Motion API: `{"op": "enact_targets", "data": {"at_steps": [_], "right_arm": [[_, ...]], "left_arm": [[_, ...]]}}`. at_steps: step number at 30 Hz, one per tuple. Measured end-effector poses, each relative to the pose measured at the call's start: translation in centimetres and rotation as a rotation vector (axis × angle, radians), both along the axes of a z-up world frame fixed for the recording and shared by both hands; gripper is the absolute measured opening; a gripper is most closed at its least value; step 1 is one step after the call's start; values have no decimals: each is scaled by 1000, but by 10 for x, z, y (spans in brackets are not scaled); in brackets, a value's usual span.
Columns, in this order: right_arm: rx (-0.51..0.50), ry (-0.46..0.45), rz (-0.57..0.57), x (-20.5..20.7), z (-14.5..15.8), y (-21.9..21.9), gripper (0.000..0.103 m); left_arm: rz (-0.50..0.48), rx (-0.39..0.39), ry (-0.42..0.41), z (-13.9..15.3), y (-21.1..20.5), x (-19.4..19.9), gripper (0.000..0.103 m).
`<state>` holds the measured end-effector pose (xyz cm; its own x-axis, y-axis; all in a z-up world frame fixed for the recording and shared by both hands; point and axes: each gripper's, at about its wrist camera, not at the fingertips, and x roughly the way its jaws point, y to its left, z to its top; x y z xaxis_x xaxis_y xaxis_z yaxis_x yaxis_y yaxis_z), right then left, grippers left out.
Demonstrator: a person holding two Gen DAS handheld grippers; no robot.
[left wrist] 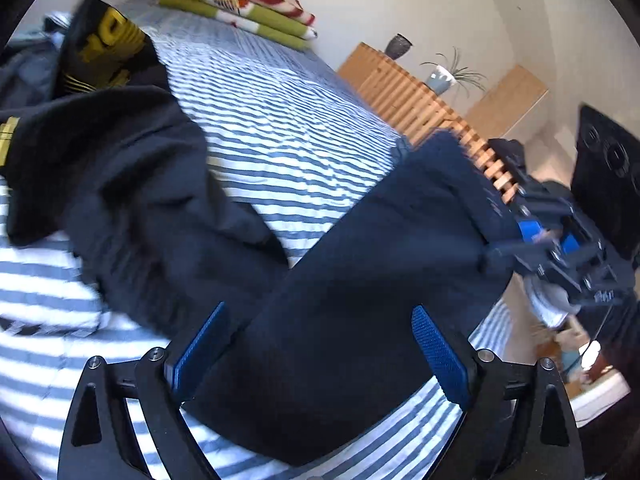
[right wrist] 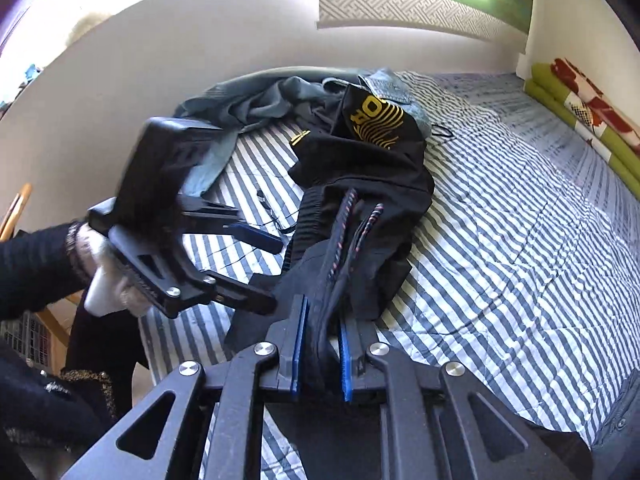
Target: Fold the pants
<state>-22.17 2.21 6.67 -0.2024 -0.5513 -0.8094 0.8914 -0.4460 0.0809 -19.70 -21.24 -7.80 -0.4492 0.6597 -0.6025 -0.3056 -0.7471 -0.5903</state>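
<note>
Dark navy pants (left wrist: 360, 264) lie across the striped bed, and their waistband with drawstrings (right wrist: 352, 232) shows in the right wrist view. My right gripper (right wrist: 322, 350) is shut on a bunched fold of the pants (right wrist: 360, 280). It also appears in the left wrist view as the right gripper (left wrist: 516, 240) clamped on the cloth's far edge. My left gripper (left wrist: 318, 354) stands wide open, with a band of pants cloth lying between its blue pads (left wrist: 200, 352). The right wrist view shows the left gripper (right wrist: 260, 268) open beside the waistband, held by a gloved hand (right wrist: 116, 276).
A black garment with yellow print (right wrist: 376, 120) and a grey-blue garment (right wrist: 256, 100) lie heaped behind the pants. A folded green and red blanket (left wrist: 240, 4) sits at the bed's far end. The striped cover (right wrist: 520, 240) stretches right. A slatted wooden cabinet (left wrist: 400, 80) stands beyond the bed.
</note>
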Motion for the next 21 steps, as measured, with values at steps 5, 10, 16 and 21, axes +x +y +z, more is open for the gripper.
{"op": "enact_targets", "data": {"at_steps": [5,10,16,21], "right_arm": [[12,9,10,3,7,15,8],[66,47,-5,-3,3,19,7],[48,89,71,4,17,5,6],[37,170,161,0,25,-24,6]], "left_arm": [[-125,128,-36,-11,29,-12,98],[-132,80,9,-4,43,-7,97],[-23,-25,115,39,-7,16,97],[61,-78,161,75,-46,46,97]]}}
